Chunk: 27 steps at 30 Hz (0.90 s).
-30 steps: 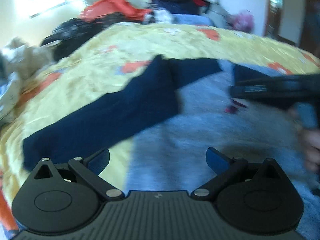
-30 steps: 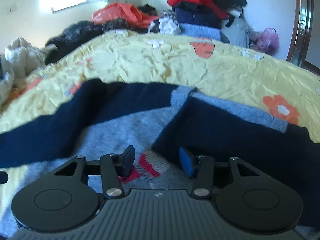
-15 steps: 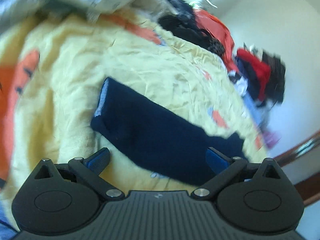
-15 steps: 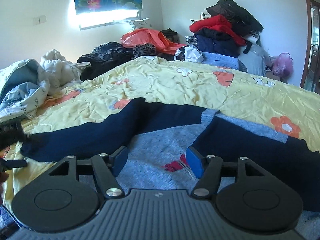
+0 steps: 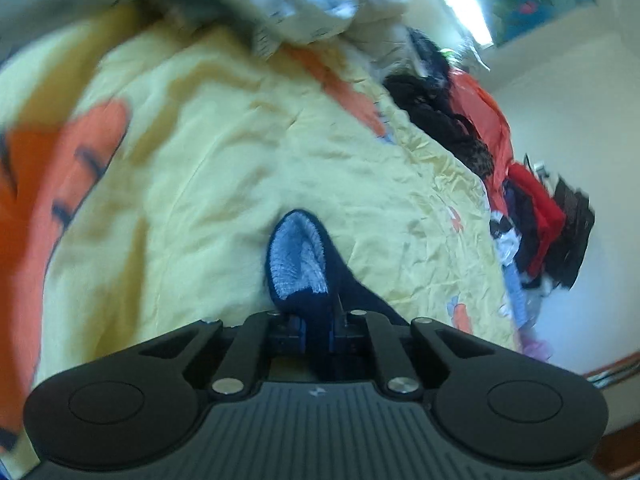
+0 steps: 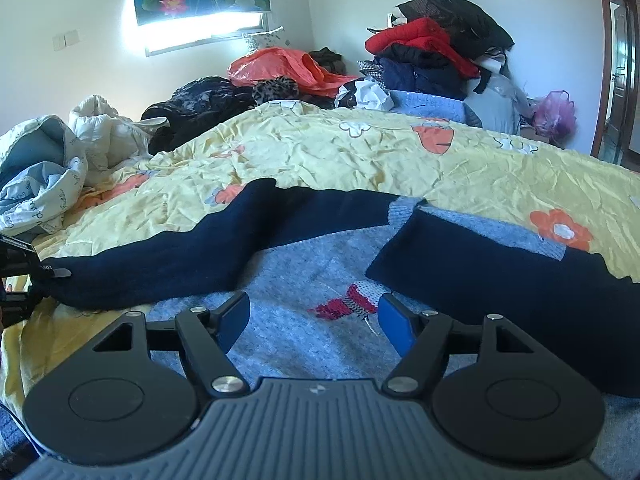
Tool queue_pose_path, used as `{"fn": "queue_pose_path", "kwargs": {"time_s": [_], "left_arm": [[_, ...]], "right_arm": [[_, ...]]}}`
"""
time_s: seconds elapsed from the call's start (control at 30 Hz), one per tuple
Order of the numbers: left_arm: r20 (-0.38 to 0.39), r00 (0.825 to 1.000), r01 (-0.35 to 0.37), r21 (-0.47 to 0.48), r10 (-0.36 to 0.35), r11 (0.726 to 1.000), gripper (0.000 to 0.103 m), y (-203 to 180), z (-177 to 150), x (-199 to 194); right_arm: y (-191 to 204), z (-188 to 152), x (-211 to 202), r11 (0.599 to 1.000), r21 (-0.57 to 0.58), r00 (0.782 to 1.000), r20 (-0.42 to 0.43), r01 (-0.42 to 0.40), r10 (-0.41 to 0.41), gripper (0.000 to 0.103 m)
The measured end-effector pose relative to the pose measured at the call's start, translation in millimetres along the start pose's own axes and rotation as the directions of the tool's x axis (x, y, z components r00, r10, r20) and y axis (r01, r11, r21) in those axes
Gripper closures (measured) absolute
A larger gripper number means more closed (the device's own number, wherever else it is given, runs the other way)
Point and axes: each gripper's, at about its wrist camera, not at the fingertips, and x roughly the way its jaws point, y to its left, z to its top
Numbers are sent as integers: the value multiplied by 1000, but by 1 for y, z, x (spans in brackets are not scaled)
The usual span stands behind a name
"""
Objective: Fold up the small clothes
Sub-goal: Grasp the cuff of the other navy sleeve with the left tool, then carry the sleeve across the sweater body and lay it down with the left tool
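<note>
A small grey-blue sweater point(image 6: 304, 276) with navy sleeves lies flat on the yellow flowered bedspread point(image 6: 360, 156). Its left navy sleeve point(image 6: 192, 248) stretches out to the left. My left gripper point(image 5: 318, 334) is shut on that sleeve's cuff point(image 5: 298, 258), whose light blue inside shows; it also appears at the left edge of the right wrist view point(image 6: 24, 268). The right navy sleeve point(image 6: 500, 264) is folded across the body. My right gripper point(image 6: 314, 318) is open and empty, just above the sweater's chest near a red and white motif point(image 6: 348, 300).
A crumpled white and blue duvet point(image 6: 44, 172) lies at the bed's left. Dark clothes and an orange bag point(image 6: 288, 66) sit at the back. A tall stack of clothes point(image 6: 436, 60) stands back right. A door point(image 6: 620, 72) is at the far right.
My left gripper swung left to the end of the left sleeve and shut on its cuff. My right gripper drew back a little and opened wider.
</note>
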Motion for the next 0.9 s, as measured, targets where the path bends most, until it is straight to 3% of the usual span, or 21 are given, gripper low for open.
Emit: {"fn": "queue_pose_path", "kwargs": {"time_s": [0.13, 0.2, 0.3, 0.37, 0.5, 0.67, 0.77, 0.9], "left_arm": [[115, 991, -88, 158, 70, 983, 94, -28, 26, -6], [229, 966, -175, 226, 122, 958, 94, -43, 45, -12], [395, 904, -292, 292, 163, 911, 94, -68, 68, -20], [436, 886, -312, 315, 155, 897, 94, -83, 76, -22], [409, 909, -259, 395, 83, 882, 94, -112, 66, -20], [300, 953, -147, 567, -37, 811, 94, -152, 11, -13], [194, 977, -58, 649, -91, 759, 94, -174, -26, -7], [78, 988, 38, 723, -135, 690, 94, -197, -69, -2]], "right_arm": [[-5, -1, -6, 1000, 9, 1000, 0, 7, -7, 28], [-9, -2, -11, 1000, 13, 1000, 8, 13, -13, 26], [-17, -4, -16, 999, 32, 999, 17, 27, -27, 24], [-23, -6, -16, 998, 54, 999, 12, 37, -38, 24], [-32, -10, -14, 995, 90, 999, -2, 53, -53, 24], [-36, -11, -16, 993, 98, 998, 0, 62, -62, 23], [-41, -11, -17, 991, 112, 997, 0, 72, -73, 22], [-50, -11, -18, 987, 134, 996, 3, 91, -92, 22]]}}
